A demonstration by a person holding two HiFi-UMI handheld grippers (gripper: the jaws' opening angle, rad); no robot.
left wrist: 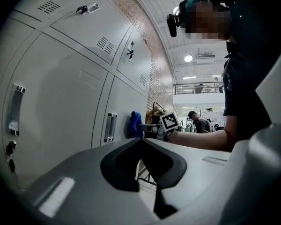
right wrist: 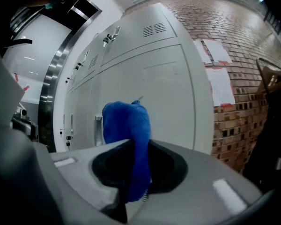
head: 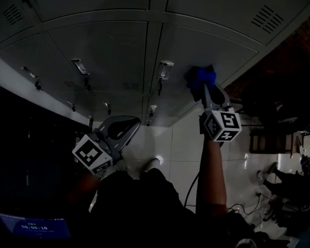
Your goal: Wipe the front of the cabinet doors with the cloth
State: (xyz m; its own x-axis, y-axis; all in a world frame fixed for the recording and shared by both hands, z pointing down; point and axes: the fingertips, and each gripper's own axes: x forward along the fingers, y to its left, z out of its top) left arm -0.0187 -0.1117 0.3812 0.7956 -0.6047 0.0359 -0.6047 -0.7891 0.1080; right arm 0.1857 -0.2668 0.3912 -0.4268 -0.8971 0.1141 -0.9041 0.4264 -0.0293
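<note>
Blue fabric cloth [right wrist: 126, 123], bunched into a soft lump at mid-frame, is pinched between the right gripper's [right wrist: 136, 146] jaws against the pale grey metal cabinet door [right wrist: 178, 93]. The left gripper's [left wrist: 141, 138] jaws meet, holding nothing.

You get one readable item: the small blue screen [head: 35, 226] at the lower left of the head view shows a timer, about 00:00:10. The line above it is too small to read. The paper sheets [right wrist: 219, 85] on the brick wall are too blurred to read.
</note>
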